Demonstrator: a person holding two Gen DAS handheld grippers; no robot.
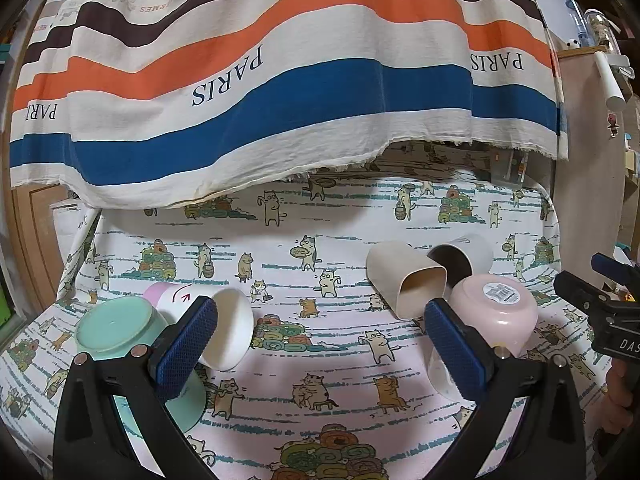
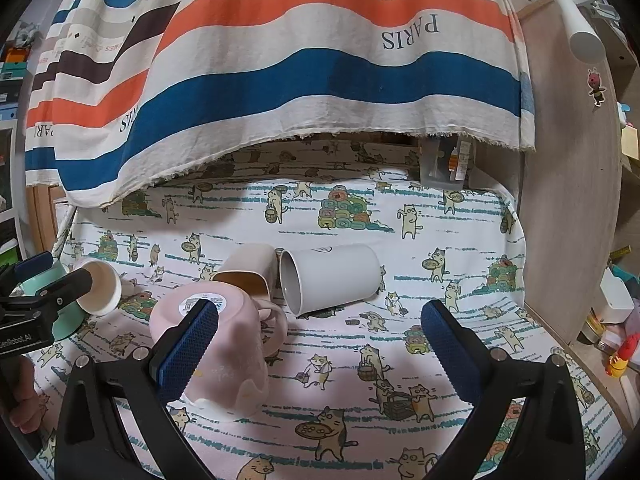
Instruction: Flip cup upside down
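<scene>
Several cups sit on the cat-print cloth [image 1: 320, 364]. A pink mug [image 2: 216, 344] stands upside down by my right gripper's left finger; it also shows in the left wrist view [image 1: 494, 312]. A beige square cup [image 1: 408, 284] and a white cup [image 2: 332, 276] lie on their sides behind it. A white paper cup [image 1: 228, 328] lies on its side next to an upside-down teal cup [image 1: 120, 332]. My left gripper [image 1: 320, 340] is open and empty, its left finger in front of the paper cup. My right gripper [image 2: 320, 340] is open and empty.
A striped PARIS cloth [image 1: 280, 92] hangs over the back of the table. A wooden panel [image 2: 568, 200] bounds the right side, with clutter beyond it. A small clear box [image 2: 444, 168] sits at the back right.
</scene>
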